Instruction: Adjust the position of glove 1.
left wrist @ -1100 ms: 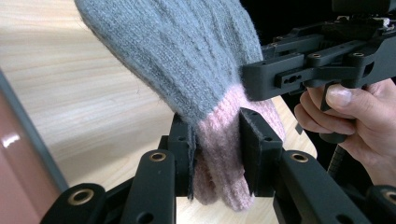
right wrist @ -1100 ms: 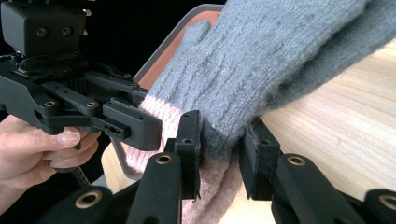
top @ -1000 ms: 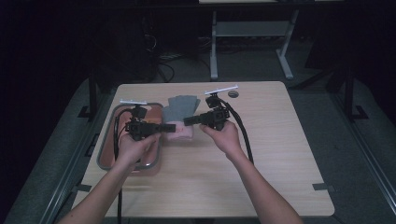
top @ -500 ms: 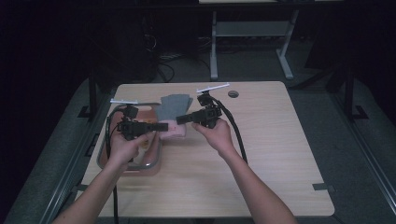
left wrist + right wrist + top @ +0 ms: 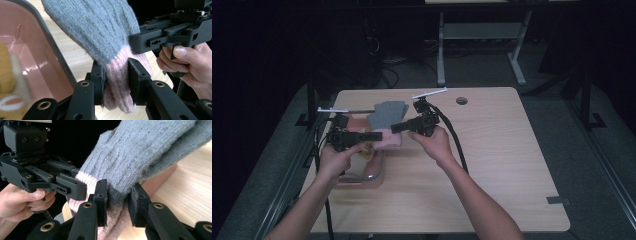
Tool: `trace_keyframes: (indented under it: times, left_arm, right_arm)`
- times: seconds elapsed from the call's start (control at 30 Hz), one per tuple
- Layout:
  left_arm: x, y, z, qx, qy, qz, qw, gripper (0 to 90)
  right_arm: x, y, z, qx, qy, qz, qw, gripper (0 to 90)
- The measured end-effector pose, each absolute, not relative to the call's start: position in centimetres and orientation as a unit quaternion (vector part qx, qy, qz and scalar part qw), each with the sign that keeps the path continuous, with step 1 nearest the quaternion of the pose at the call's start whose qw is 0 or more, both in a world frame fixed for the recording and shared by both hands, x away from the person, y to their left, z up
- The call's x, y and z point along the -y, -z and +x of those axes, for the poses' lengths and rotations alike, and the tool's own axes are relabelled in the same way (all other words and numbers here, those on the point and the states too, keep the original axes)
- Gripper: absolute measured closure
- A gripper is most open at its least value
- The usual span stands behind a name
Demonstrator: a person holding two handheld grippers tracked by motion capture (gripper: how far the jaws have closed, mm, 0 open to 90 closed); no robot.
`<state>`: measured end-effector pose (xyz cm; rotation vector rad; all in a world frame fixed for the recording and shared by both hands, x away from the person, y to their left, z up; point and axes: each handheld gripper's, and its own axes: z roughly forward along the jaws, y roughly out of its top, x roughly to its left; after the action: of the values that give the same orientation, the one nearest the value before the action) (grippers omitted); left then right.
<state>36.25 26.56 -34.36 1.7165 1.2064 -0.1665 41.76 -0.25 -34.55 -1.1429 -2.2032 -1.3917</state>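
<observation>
1. My left gripper (image 5: 115,75) is clamped on the pink cuff of the knitted garment (image 5: 100,30), its grey body rising beyond the jaws.
2. My right gripper (image 5: 117,195) pinches the same garment at the grey-pink border, just beside the left one.
3. The pink tray (image 5: 30,62) sits left of my left jaws.

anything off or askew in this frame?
Nothing stands out. Both grippers, left and right, pinch the pink cuff of the grey knit sock held above the table, beside the pink tray. No spill or damage.
</observation>
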Motion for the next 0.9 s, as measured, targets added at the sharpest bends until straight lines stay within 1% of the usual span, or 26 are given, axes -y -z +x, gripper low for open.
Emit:
trace_keyframes:
  times: [0.63, 0.9]
  left_arm:
    - [-29.4, 34.5, 35.8, -0.511, 0.064, 0.698, 0.498, 69.1]
    - [-30.9, 34.7, 35.6, -0.52, 0.06, 0.693, 0.495, 69.2]
  right_arm:
    - [-2.5, 34.8, 42.2, 0.768, 0.488, -0.385, 0.158, 70.9]
    - [-4.0, 35.4, 42.6, 0.764, 0.489, -0.382, 0.176, 70.4]
